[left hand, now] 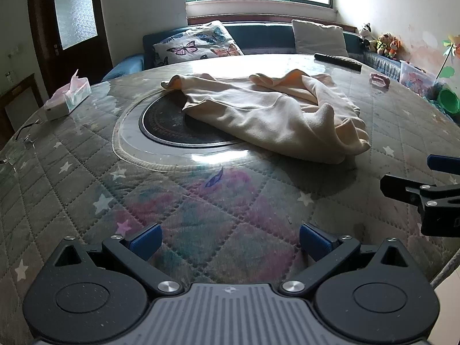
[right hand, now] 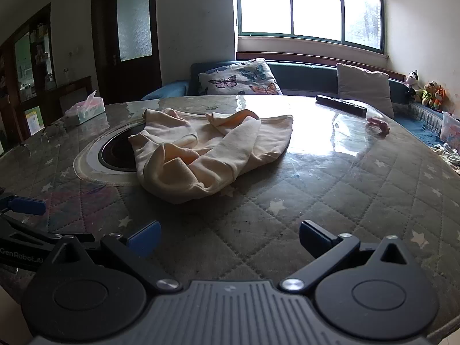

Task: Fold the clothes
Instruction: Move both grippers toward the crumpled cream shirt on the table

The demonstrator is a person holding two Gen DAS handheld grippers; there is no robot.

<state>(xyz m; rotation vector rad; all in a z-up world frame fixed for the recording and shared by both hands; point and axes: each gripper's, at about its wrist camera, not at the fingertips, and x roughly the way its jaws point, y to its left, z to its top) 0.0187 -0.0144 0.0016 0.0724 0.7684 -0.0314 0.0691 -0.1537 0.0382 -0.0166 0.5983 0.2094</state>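
A cream garment [left hand: 267, 109] lies crumpled in a heap on the round table [left hand: 201, 201], partly over a dark round hob inset [left hand: 164, 123]. It also shows in the right wrist view [right hand: 207, 149]. My left gripper [left hand: 230, 241] is open and empty, low over the near table edge, well short of the garment. My right gripper [right hand: 230, 238] is open and empty, also near the table edge. The right gripper shows at the right edge of the left wrist view [left hand: 431, 184], and the left gripper at the left edge of the right wrist view [right hand: 23, 210].
A tissue box [left hand: 67, 97] stands at the table's left. A black remote [left hand: 337, 61] and a small pink object [left hand: 379, 79] lie at the far right. Behind the table are a sofa with a butterfly pillow [left hand: 195, 43], soft toys [left hand: 385, 43] and a window.
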